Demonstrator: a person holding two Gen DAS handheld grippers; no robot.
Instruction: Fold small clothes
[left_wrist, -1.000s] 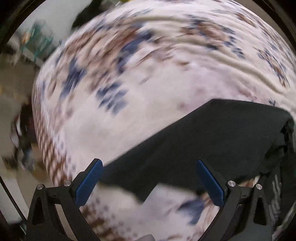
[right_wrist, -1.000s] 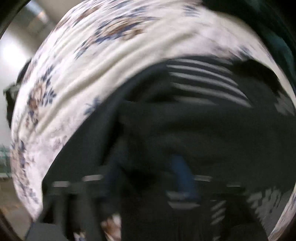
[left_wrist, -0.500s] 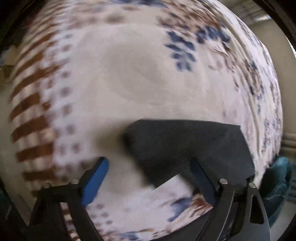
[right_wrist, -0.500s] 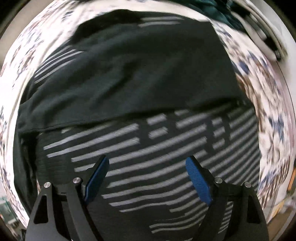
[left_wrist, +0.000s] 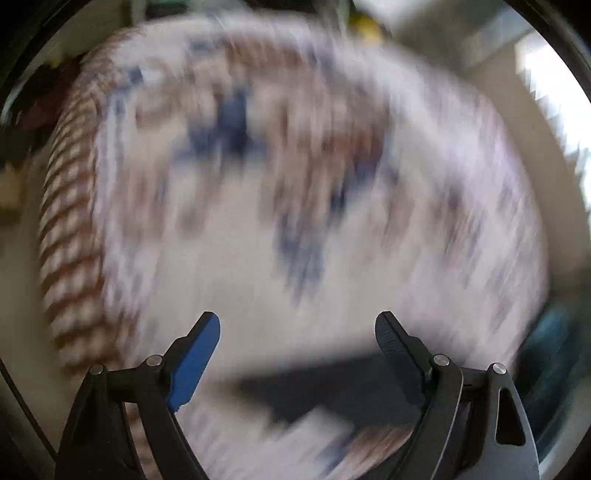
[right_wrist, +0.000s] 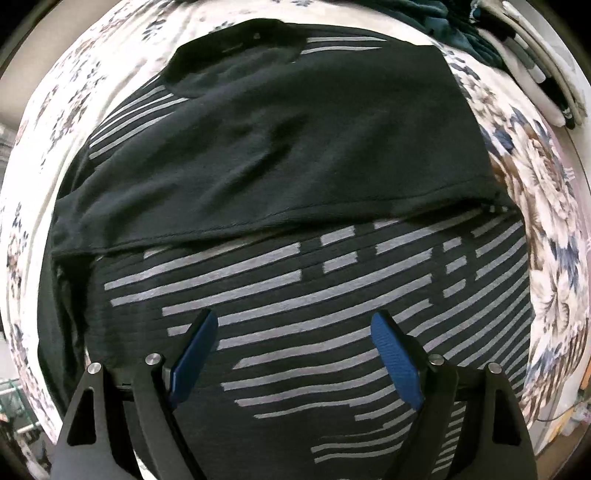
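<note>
A black T-shirt (right_wrist: 288, 155) with grey stripes printed on it lies on the flowered bedspread (right_wrist: 546, 206), one plain black side folded over the striped part. My right gripper (right_wrist: 294, 321) hangs open straight above the stripes, nothing between its blue pads. The left wrist view is heavily blurred: my left gripper (left_wrist: 297, 321) is open over the bedspread (left_wrist: 258, 184), and only a dark corner of the shirt (left_wrist: 332, 387) shows low between its fingers, untouched.
A stack of folded light and dark clothes (right_wrist: 532, 62) lies at the top right of the right wrist view, with a teal garment (right_wrist: 443, 22) beside it. The bedspread's brown-striped border (left_wrist: 70, 236) and the bed's edge run down the left.
The left gripper has swung away from the black shirt, which slid down to the bottom of its view. The right gripper moved across the shirt and settled over the striped part.
</note>
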